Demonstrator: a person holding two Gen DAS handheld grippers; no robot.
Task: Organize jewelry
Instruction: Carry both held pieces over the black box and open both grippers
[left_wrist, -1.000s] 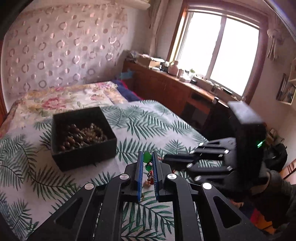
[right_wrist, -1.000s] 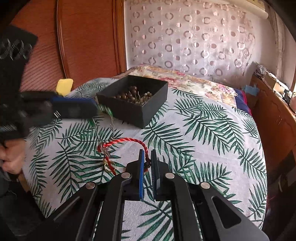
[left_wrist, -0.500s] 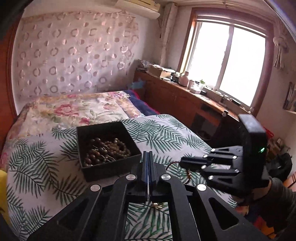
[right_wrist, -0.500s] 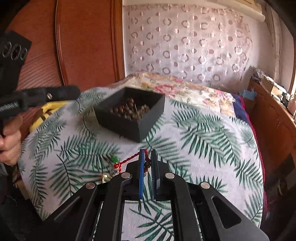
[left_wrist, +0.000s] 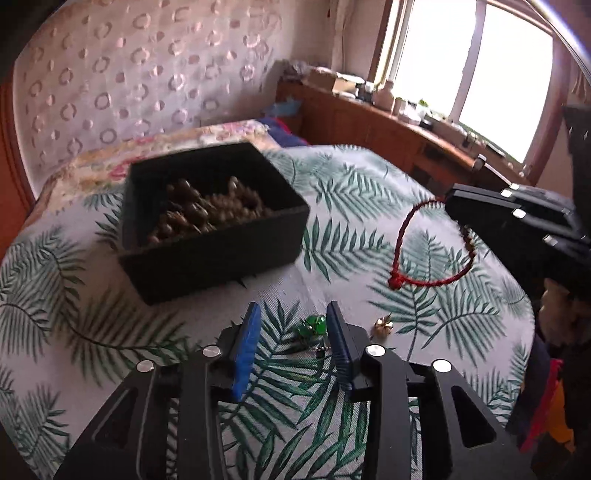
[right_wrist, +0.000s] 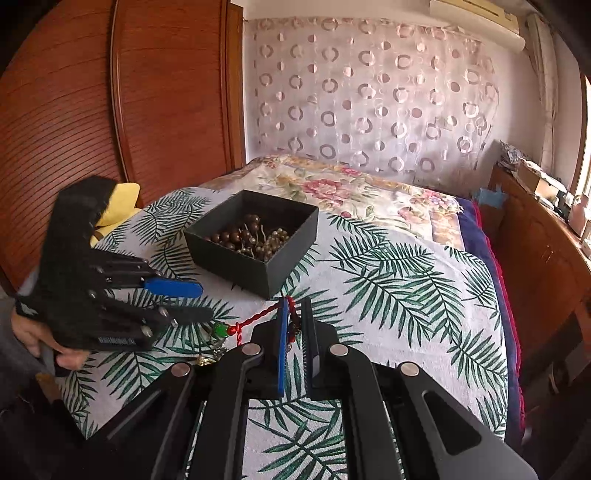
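My left gripper (left_wrist: 291, 334) has its fingers apart, having just been opening, low over the palm-leaf bed cover (left_wrist: 369, 206). A green bead charm (left_wrist: 314, 326) lies on the cover between them, close against the right-hand finger, not pinched. A small gold piece (left_wrist: 382, 325) sits just right of that finger. My right gripper (right_wrist: 295, 325) has its fingers clamped on the red cord bracelet (left_wrist: 399, 240), whose loop hangs at centre right of the left view. The black box (right_wrist: 258, 266) of brown beads (right_wrist: 251, 236) stands on the bed beyond, in the middle of the right view.
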